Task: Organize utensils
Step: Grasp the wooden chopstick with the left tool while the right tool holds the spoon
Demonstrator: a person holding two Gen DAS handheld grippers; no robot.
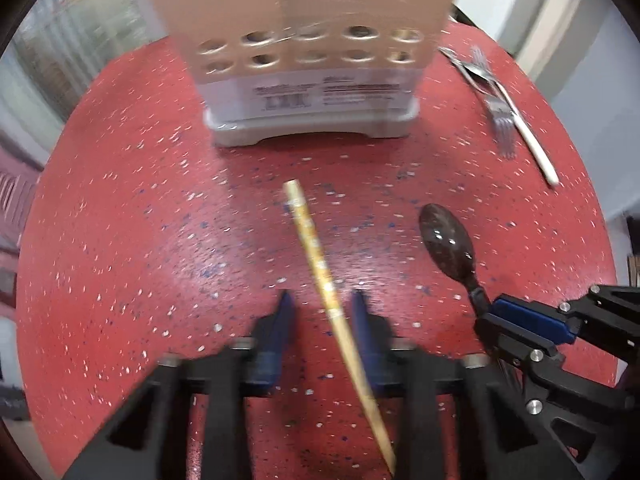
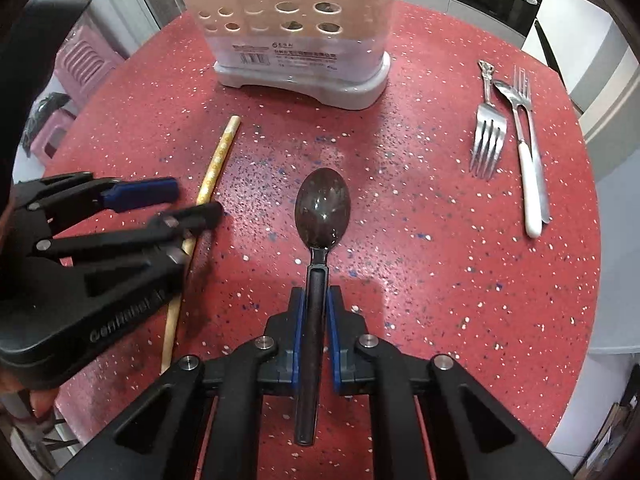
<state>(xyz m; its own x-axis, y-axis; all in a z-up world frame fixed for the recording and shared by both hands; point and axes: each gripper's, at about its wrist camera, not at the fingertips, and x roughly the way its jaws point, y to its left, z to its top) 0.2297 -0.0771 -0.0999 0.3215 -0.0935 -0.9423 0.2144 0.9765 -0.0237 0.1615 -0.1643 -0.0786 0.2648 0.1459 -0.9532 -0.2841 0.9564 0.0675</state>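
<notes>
Black fingers with blue pads, the left claw (image 1: 320, 300), fill the lower edge of the left wrist view and point steeply down at the red speckled counter (image 1: 120, 200). A long pale-yellow patterned wooden chopstick (image 1: 316, 252) lies on the counter and runs between the two fingers. It sits close against the pad on the right side, and a clear gap shows on the left side. The jaws stand narrowly apart and are not clamped on the chopstick, though this view is blurred. Beyond the chopstick's far end stands a beige plastic utensil holder with round holes and a grey base (image 1: 312, 92), upright on the counter.

To the right, the right claw (image 1: 486, 312) grips the handle of a dark brown glossy plastic spoon (image 1: 448, 240). In the right wrist view the right claw (image 2: 316, 296) is clenched on that spoon (image 2: 322, 204). The handle runs straight between the blue pads, and the bowl faces up and points toward the utensil holder (image 2: 300, 60). The left claw (image 2: 198, 200) appears at the left, straddling the chopstick (image 2: 218, 156).

At the far right of the counter (image 2: 440, 280), well apart from both claws, lie a steel fork with an ornate handle (image 2: 486, 140), a white-handled steel spoon (image 2: 528, 192) and a second steel fork (image 2: 522, 80), the last two overlapping.
</notes>
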